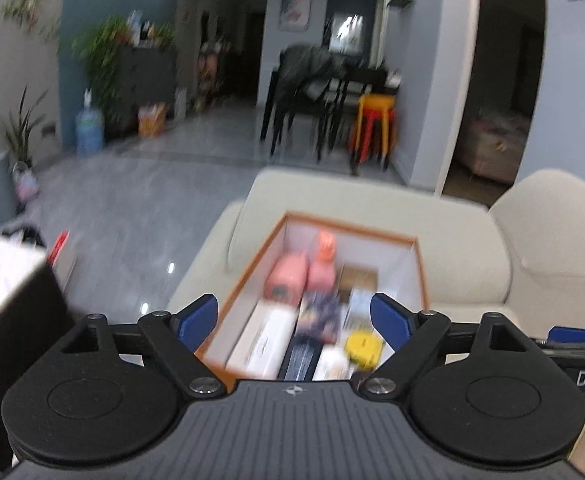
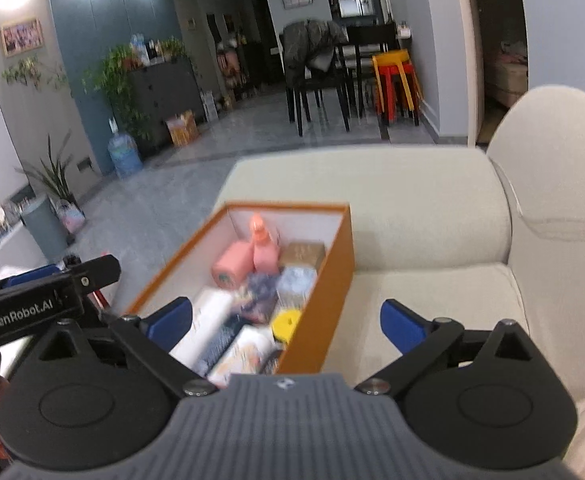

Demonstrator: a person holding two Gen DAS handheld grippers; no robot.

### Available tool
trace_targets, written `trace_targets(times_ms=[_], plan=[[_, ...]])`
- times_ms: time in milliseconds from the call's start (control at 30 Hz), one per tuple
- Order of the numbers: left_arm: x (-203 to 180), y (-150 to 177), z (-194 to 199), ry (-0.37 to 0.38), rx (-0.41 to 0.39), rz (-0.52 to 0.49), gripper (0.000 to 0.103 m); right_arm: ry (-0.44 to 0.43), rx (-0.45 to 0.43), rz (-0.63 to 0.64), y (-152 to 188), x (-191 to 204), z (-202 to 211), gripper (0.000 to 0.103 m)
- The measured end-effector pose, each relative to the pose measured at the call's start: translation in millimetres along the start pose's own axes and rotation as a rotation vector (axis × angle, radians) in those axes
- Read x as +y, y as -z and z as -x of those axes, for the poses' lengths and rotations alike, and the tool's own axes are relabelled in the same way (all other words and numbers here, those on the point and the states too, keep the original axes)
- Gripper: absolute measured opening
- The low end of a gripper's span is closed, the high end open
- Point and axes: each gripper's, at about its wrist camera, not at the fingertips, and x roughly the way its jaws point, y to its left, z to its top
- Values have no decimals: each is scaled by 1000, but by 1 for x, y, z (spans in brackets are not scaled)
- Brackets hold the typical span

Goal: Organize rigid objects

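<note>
Orange-walled box [image 2: 324, 280] is sitting packed on the cream sofa [image 2: 432, 300] as I am hovering both empty claws, left [image 1: 294, 318] and right [image 2: 286, 322], spread wide to straddle it.

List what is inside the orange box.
The orange box holds a pink roll, a pink bottle, a brown box, a yellow disc, and white and patterned packs. Anything beneath them is hidden; blur obscures the labels.
</note>
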Motion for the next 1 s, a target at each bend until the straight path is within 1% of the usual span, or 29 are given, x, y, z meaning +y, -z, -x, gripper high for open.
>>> trace_targets(times_ms=[67, 133, 233, 300, 367, 433, 500, 633, 733, 900, 1000], plan=[[5, 5, 2, -10, 27, -2, 101, 24, 19, -2, 4, 2, -5, 99], [8, 15, -1, -8, 43, -10, 101, 43, 14, -7, 10, 3, -9, 99], [4, 28, -7, -24, 61, -33, 101, 67, 16, -28, 20, -1, -16, 99], [-1, 38, -10, -38, 65, -59, 101, 81, 34, -50, 27, -4, -22, 99], [-6, 42, -12, -24, 90, -77, 101, 99, 59, -68, 31, -9, -30, 99], [-8, 44, -14, 17, 119, -63, 100, 110, 73, -75, 33, -11, -35, 99], [-11, 46, -16, 18, 137, -64, 100, 129, 76, -84, 36, -13, -38, 99], [-13, 49, -16, 5, 136, -77, 100, 128, 95, -98, 40, -17, -41, 99], [-14, 50, -14, 5, 136, -94, 100, 144, 96, -87, 42, -18, -41, 99], [-19, 49, -14, 29, 136, -107, 100, 151, 93, -103, 44, -23, -37, 99], [-22, 50, -11, 29, 114, -116, 100, 156, 83, -103, 45, -24, -34, 99]])
